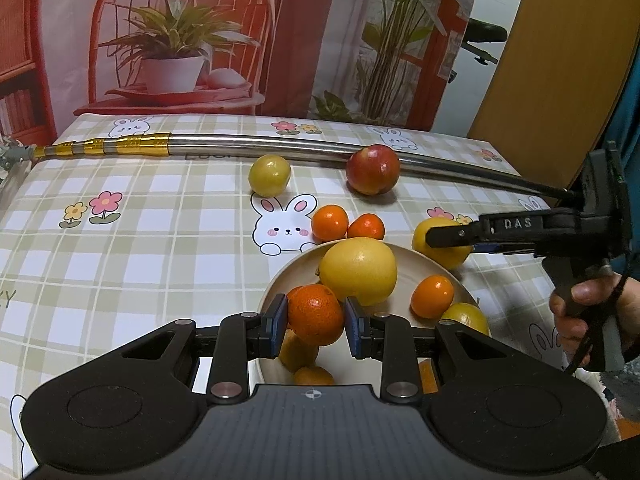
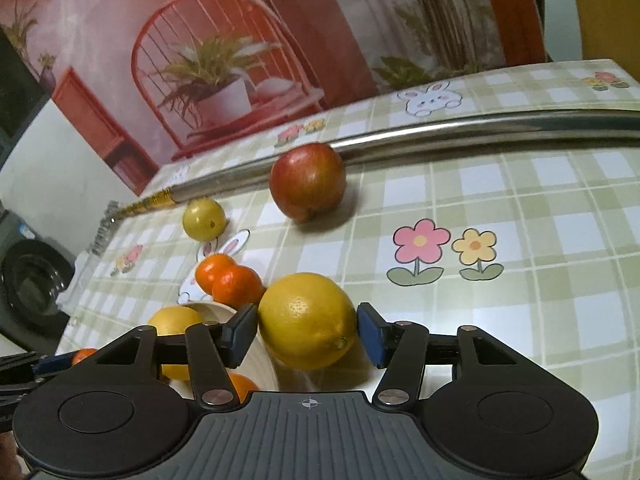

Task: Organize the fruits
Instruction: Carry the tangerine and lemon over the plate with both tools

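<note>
On the checked tablecloth (image 1: 120, 248) outside the bowl lie five loose fruits. From left to right in the left wrist view they are one small yellow-green fruit (image 1: 269, 175), two small oranges (image 1: 329, 222) touching each other just beyond the bowl's far rim, one red apple (image 1: 373, 169) against the long metal rod (image 1: 248, 145), and one lemon (image 2: 307, 321).

The beige bowl (image 1: 404, 276) holds at least six fruits, including one big lemon (image 1: 359, 271), with some partly hidden.

The left gripper (image 1: 316, 322) is clamped on one orange (image 1: 315, 318) above the bowl. The right gripper (image 2: 306, 334) straddles the lemon on the cloth just beside the bowl, its pads (image 2: 370, 338) slightly apart from the peel.
</note>
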Demonstrator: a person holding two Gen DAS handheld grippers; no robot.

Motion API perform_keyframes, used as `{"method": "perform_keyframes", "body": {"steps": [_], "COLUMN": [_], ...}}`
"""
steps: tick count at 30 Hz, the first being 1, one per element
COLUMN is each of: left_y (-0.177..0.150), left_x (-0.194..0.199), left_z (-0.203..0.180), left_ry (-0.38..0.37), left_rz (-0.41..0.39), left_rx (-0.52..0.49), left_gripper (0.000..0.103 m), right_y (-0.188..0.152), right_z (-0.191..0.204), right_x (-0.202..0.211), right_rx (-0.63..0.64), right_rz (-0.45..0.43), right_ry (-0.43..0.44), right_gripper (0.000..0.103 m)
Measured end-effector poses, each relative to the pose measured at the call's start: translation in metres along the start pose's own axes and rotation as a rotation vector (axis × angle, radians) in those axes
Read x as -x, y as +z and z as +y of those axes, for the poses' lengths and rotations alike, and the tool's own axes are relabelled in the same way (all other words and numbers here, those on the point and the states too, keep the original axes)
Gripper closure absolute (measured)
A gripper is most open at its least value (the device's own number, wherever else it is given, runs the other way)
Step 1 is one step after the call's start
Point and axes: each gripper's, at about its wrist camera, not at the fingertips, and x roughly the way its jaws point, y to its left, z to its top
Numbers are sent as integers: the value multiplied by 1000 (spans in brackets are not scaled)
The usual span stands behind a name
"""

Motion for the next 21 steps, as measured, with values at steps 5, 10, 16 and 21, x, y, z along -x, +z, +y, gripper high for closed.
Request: {"method": "perform_keyframes", "body": {"steps": [5,10,16,21], "left_y": [0,-3,-12,-23], "left_x": [0,1,7,14], "left_z": [0,-3,-3,-3], "left_ry": [-2,-14,-21,-40], "left_rz": [6,19,42,64], "left_rx": [-2,-5,6,22], "left_gripper": [71,71,71,71], "right_y": [0,-3,-3,-1], "right_z": [-6,-12,-17,-1], "right_x": [-4,1,16,28], "right_rx": [-40,-80,-116,-74], "right_rz": [-8,-27,-73,-99], "right_ry": [24,36,72,108], "right_gripper": [52,53,53,53]}}
